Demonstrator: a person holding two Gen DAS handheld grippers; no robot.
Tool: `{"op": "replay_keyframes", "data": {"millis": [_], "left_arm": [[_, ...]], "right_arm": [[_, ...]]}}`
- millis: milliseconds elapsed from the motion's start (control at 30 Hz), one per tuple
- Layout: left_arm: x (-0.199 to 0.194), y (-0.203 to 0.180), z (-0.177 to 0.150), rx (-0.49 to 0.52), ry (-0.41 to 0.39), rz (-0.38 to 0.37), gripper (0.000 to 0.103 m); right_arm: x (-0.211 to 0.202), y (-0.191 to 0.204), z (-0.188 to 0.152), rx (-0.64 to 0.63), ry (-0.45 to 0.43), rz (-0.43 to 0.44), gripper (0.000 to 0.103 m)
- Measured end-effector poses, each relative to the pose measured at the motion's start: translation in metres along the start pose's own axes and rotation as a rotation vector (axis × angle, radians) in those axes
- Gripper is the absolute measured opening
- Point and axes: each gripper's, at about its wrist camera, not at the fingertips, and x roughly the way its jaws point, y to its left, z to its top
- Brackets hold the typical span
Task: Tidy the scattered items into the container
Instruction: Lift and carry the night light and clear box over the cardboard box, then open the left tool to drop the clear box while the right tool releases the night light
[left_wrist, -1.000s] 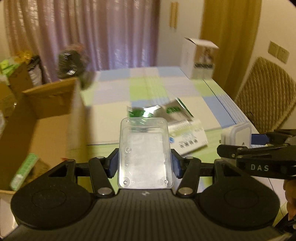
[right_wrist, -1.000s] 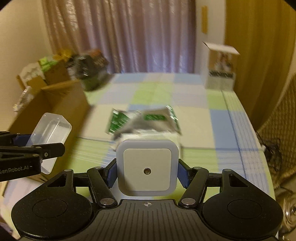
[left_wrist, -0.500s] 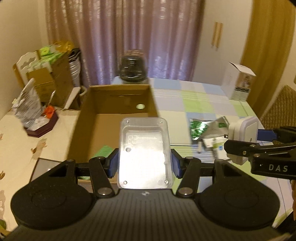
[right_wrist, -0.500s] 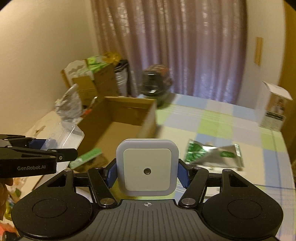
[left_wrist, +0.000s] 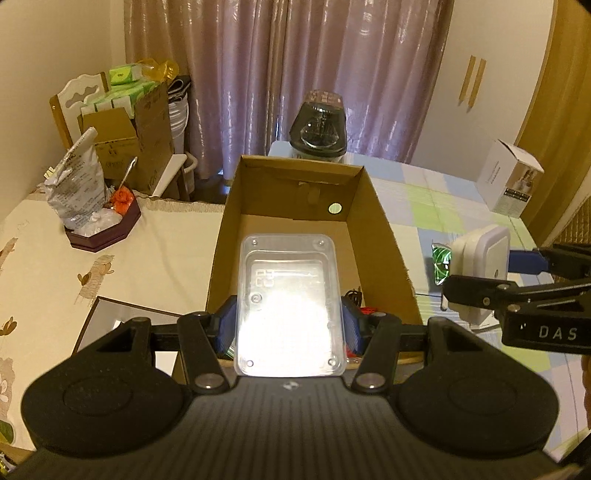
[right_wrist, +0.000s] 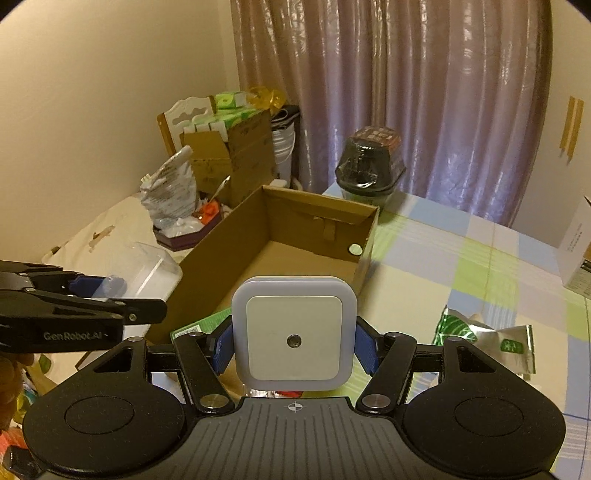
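My left gripper (left_wrist: 288, 328) is shut on a clear plastic container (left_wrist: 290, 295) and holds it over the near end of an open cardboard box (left_wrist: 380, 229). My right gripper (right_wrist: 294, 350) is shut on a white square night light (right_wrist: 294, 334) just right of the box (right_wrist: 317, 214); the light also shows in the left wrist view (left_wrist: 482, 258). A green and silver foil packet (right_wrist: 484, 339) lies on the checked tablecloth to the right. A green pack (right_wrist: 201, 326) and something red (left_wrist: 367, 310) lie in the box's near end.
A dark lidded bowl (left_wrist: 318, 127) stands behind the box. A white carton (left_wrist: 509, 177) stands at the far right. A dark tray with a foil bag (left_wrist: 79, 192) sits left of the box, with stacked cartons (left_wrist: 125, 125) behind it.
Both grippers have swung left from the tablecloth to the cardboard box, each keeping its item. The left gripper now holds the clear container over the box's near end.
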Motion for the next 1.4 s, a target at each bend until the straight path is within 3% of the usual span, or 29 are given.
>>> {"op": "replay_keyframes", "data": {"millis": [433, 533, 1400], "left_arm": [[0.039, 0.000, 0.004, 0.041, 0.029, 0.004, 0.052], [0.044, 0.007, 0.005, 0.009, 0.038, 0.011, 0.071], [0.016, 0.044, -0.005, -0.069, 0.004, 0.047, 0.075]], "right_arm": [[0.037, -0.012, 0.002, -0.005, 0.032, 0.024, 0.067], [0.040, -0.015, 0.003, -0.001, 0.033, 0.024, 0.067], [0.056, 0.006, 0.015, -0.013, 0.026, 0.088, 0.067]]}}
